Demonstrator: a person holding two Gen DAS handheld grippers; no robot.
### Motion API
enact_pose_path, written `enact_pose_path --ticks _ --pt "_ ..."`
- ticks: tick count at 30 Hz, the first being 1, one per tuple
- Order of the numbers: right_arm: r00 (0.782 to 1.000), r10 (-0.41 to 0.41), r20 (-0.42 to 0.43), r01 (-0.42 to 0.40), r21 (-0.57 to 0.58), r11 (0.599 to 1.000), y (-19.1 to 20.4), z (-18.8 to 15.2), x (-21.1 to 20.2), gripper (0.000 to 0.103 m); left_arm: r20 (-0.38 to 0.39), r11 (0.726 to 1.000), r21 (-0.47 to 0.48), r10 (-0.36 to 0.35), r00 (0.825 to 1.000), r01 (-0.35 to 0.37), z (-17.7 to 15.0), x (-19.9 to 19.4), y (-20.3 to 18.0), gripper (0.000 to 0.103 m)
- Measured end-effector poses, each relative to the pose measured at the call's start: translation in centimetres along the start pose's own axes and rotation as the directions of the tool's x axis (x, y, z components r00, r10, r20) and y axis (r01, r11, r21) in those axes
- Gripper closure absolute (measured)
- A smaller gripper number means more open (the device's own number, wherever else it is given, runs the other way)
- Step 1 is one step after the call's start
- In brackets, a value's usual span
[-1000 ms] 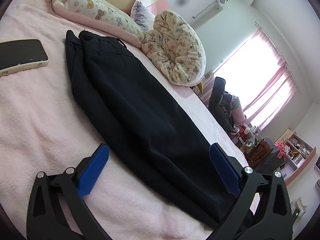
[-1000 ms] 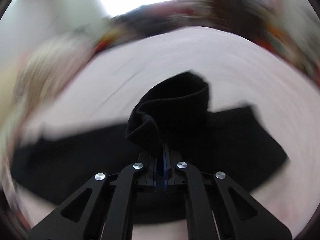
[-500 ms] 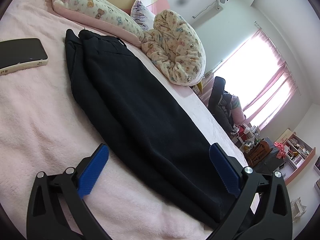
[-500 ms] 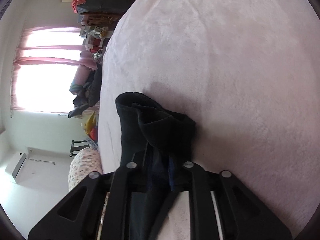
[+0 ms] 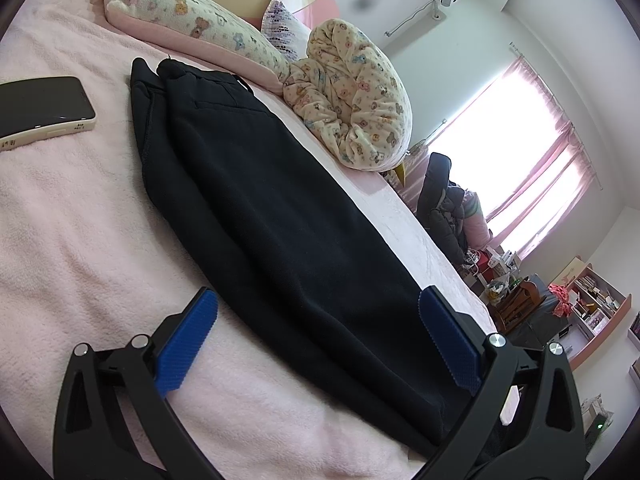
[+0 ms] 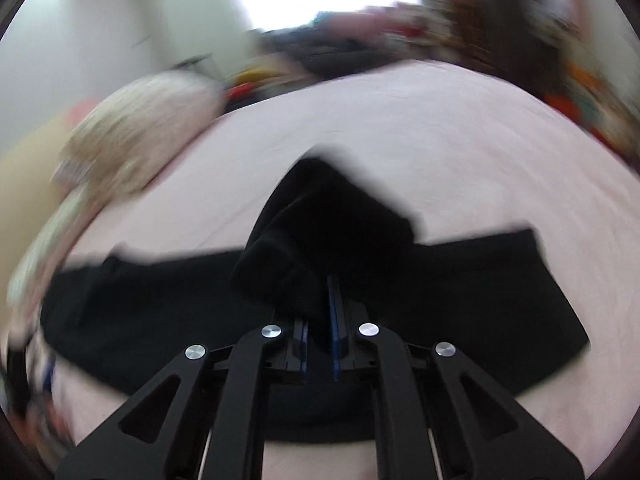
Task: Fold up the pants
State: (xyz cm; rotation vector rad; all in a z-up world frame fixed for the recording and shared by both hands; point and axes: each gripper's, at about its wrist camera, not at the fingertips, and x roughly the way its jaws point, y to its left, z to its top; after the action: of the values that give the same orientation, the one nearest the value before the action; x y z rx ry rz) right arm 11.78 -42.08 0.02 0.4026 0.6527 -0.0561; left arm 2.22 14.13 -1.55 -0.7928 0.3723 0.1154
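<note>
Black pants (image 5: 272,208) lie lengthwise on a pink bed, folded leg over leg, waistband at the far end near the pillows. My left gripper (image 5: 316,340) is open and empty, its blue pads either side of the lower leg, just above the fabric. My right gripper (image 6: 320,316) is shut on a bunched cuff end of the pants (image 6: 332,224) and holds it lifted above the rest of the pants (image 6: 480,280). The right wrist view is motion-blurred.
A phone in a cream case (image 5: 40,108) lies on the bed left of the waistband. A long teddy-print pillow (image 5: 192,12) and a rolled printed blanket (image 5: 356,96) sit at the head. The bed edge (image 5: 452,264) runs along the right, with furniture beyond.
The right gripper has swung round with the cuff still gripped, and its view has turned from sideways to level. The left gripper has not moved.
</note>
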Motion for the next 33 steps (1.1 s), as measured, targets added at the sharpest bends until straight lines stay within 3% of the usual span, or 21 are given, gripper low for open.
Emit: enact_pose_path --ticks 1,3,5,8,11,13,14,15,17,21,25,28,30,33 --pt "0.998 -0.052 0.029 0.046 0.184 0.982 -3.8 0.3 -0.2 0.095 0.0 1.0 0.0 -0.001 1.0 0.001 0.0 0.0 0.0 0.002" --pt "0.991 -0.126 0.046 0.097 0.407 0.908 -8.8 -0.4 -1.3 0.095 -0.001 1.0 0.0 0.001 1.0 -0.001 0.0 0.0 -0.1 0.002" --pt "0.988 -0.151 0.021 0.116 0.54 0.834 -12.6 -1.4 -1.9 0.095 -0.001 1.0 0.001 0.002 1.0 -0.002 0.0 0.0 0.0 0.002" --pt "0.996 -0.083 -0.03 0.084 0.619 0.781 -14.2 -2.4 -1.0 0.094 -0.002 1.0 0.001 0.003 1.0 -0.003 0.0 0.0 0.1 0.002" --pt "0.998 -0.034 -0.059 0.066 0.68 0.731 -15.0 -2.8 -1.0 0.085 0.0 1.0 -0.001 -0.002 1.0 0.002 -0.1 0.0 0.2 0.002" --pt "0.998 -0.013 -0.054 0.048 0.705 0.707 -14.9 -3.2 -2.3 0.068 -0.001 1.0 -0.001 -0.001 1.0 0.001 -0.1 0.0 0.2 0.002" --pt "0.999 -0.006 -0.036 0.03 0.717 0.696 -14.9 -3.4 -3.0 0.049 -0.001 1.0 -0.001 -0.002 1.0 0.002 -0.1 0.0 0.2 0.002" --pt "1.0 0.002 -0.014 0.009 0.732 0.681 -14.8 -4.0 -3.9 0.039 0.0 1.0 -0.003 -0.003 1.0 0.003 -0.1 0.0 0.2 0.002" --pt "1.0 -0.002 0.023 -0.016 0.757 0.654 -15.3 -4.3 -5.1 0.039 -0.001 1.0 -0.004 -0.006 1.0 0.006 -0.1 0.0 0.2 0.002" --pt "0.997 -0.059 0.056 -0.001 0.736 0.677 -15.1 -4.2 -6.2 0.04 -0.037 0.999 -0.02 -0.051 0.998 0.05 0.7 -0.6 0.3 0.002" --pt "0.997 0.008 0.082 -0.062 0.69 0.721 -13.5 -3.5 -5.8 0.041 -0.057 0.997 -0.044 -0.061 0.996 0.059 2.7 -1.7 1.1 0.002" --pt "0.995 0.081 0.059 -0.1 0.652 0.752 -11.7 -2.9 -4.5 0.04 -0.105 0.988 -0.119 -0.109 0.988 0.097 5.8 -1.8 2.5 0.002" --pt "0.993 0.111 0.04 -0.11 0.647 0.754 -11.5 -2.8 -3.6 0.04 -0.17 0.976 -0.183 -0.15 0.974 0.118 8.1 -0.8 3.6 0.002" --pt "0.989 0.148 0.02 -0.124 0.659 0.742 -11.1 -3.1 -2.7 0.04 -0.247 0.959 -0.266 -0.162 0.955 0.094 10.8 1.0 5.4 0.002"
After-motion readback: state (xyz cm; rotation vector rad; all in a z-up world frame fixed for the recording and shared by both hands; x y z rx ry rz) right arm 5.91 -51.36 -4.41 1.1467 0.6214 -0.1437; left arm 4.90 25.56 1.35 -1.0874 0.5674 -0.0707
